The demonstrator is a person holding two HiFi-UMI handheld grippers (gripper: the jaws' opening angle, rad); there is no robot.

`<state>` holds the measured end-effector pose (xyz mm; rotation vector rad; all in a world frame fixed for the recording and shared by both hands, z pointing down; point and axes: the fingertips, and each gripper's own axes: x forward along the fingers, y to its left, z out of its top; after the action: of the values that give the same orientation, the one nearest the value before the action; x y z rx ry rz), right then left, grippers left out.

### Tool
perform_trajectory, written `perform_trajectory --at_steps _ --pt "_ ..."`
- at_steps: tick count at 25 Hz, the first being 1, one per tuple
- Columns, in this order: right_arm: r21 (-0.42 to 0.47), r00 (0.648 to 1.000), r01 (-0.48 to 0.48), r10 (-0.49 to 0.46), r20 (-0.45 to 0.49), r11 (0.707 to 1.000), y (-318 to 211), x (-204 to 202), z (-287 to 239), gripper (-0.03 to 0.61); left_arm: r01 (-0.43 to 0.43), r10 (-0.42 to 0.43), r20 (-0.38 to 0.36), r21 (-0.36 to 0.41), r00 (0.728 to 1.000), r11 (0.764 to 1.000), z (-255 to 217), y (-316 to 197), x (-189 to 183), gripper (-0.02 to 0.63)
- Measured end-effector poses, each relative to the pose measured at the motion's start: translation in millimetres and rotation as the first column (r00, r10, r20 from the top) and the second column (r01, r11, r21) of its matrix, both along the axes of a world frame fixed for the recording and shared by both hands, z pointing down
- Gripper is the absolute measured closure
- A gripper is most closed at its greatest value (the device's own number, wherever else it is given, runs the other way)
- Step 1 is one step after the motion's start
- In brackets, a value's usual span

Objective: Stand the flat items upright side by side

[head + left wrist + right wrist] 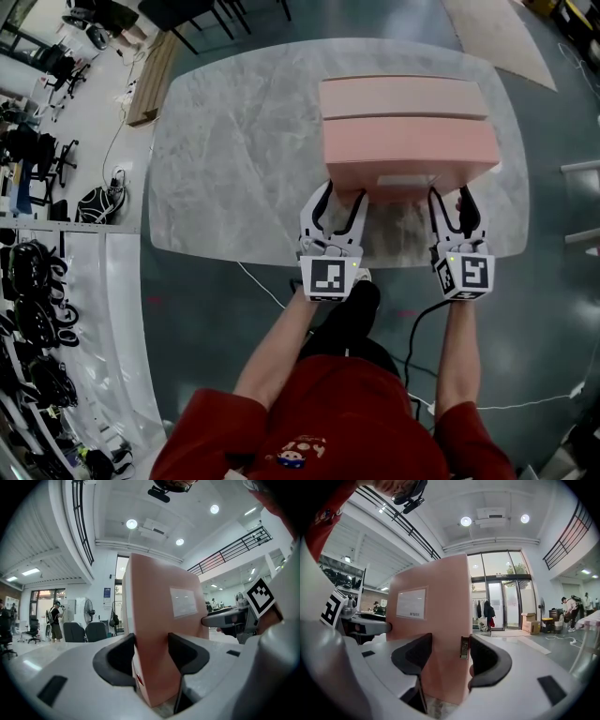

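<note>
Marble table [234,159], 2 pink boxes [408,141] — grey floor [216,319], glass doors [501,592]

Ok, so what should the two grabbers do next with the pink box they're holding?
Probably open both grippers' fingers and back away. The near pink box already stands upright right beside the far pink box, and the left gripper and right gripper each clamp one end.

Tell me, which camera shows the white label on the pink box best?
The right gripper view: there the white label on the pink box looks least slanted, with faint print showing. The left gripper view shows it angled and blank; the head view shows only a foreshortened pale strip.
</note>
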<state>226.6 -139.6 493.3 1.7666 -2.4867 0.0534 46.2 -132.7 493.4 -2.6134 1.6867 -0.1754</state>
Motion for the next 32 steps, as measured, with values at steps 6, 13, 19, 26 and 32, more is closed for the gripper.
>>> perform_trajectory --at_steps 6,13,19,26,32 --pt "0.012 1.0 0.005 -0.005 -0.017 1.0 -3 1 1 0.325 0.004 -0.004 0.01 -0.004 1.0 1.0 1 -2 2 0.39" --pt "0.002 1.0 0.013 -0.013 -0.015 1.0 -6 1 3 0.325 -0.003 0.003 0.016 -0.013 1.0 1.0 3 -4 2 0.39" --pt "-0.011 1.0 0.02 -0.02 -0.002 1.0 -6 1 2 0.321 -0.03 0.031 0.037 -0.011 0.999 0.999 2 -5 5 0.388" --pt "-0.02 1.0 0.022 -0.022 -0.016 1.0 2 -5 4 0.293 -0.019 0.02 0.026 -0.068 0.999 0.998 15 5 -1 0.377" --pt "-0.022 1.0 -0.017 0.017 -0.013 1.0 18 -4 0 0.288 -0.007 0.009 0.026 -0.07 1.0 0.998 13 20 -11 0.377"
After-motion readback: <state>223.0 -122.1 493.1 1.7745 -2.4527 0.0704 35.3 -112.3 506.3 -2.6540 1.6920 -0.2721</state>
